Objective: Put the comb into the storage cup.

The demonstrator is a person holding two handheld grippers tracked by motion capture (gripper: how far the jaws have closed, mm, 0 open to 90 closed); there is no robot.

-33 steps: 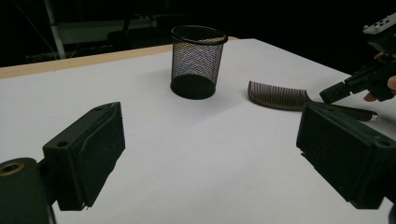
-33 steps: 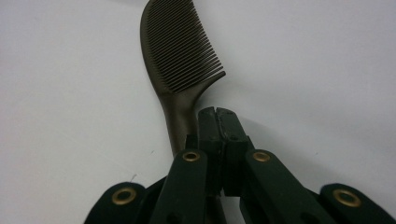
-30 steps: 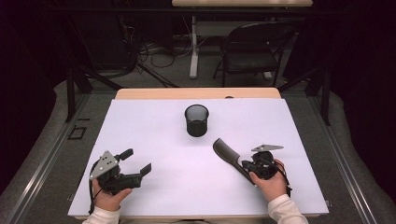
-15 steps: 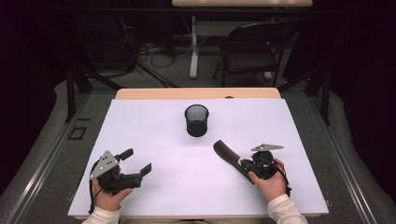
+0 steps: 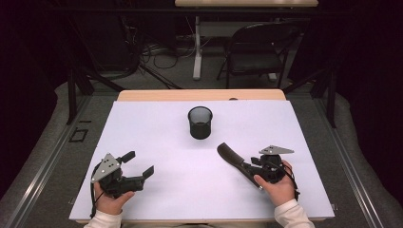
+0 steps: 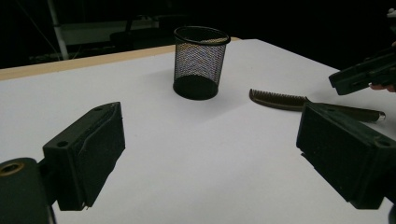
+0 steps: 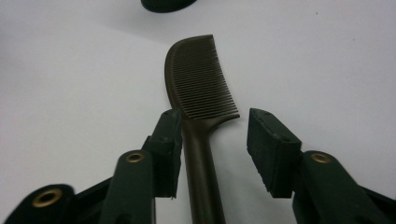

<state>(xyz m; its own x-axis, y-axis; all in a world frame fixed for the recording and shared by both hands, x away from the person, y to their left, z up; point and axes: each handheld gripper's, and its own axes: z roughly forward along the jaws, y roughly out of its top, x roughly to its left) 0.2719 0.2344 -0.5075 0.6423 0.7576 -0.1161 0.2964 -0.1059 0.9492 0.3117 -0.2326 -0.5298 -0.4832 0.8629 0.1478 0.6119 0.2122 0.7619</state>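
A dark brown comb (image 5: pixel 230 155) lies flat on the white table, its teeth end pointing toward a black mesh cup (image 5: pixel 200 122). My right gripper (image 5: pixel 250 168) straddles the comb's handle (image 7: pixel 201 154). Its jaws have just been opening, and the handle lies between them near the left pad (image 7: pixel 170 140), with a clear gap to the right pad. My left gripper (image 5: pixel 139 163) rests open at the front left with nothing between its fingers. In the left gripper view the cup (image 6: pixel 200 60), the comb (image 6: pixel 280 99) and the right gripper (image 6: pixel 364 74) lie ahead.
The white sheet (image 5: pixel 157 128) covers most of the table, with a wooden strip (image 5: pixel 199 95) at the far edge. A black chair (image 5: pixel 256 47) and cables stand on the floor beyond the table. The cup's base (image 7: pixel 163 3) is just beyond the comb.
The right gripper's jaws have spread apart from the comb's handle, and the comb now lies on the table. The left gripper has stayed still.
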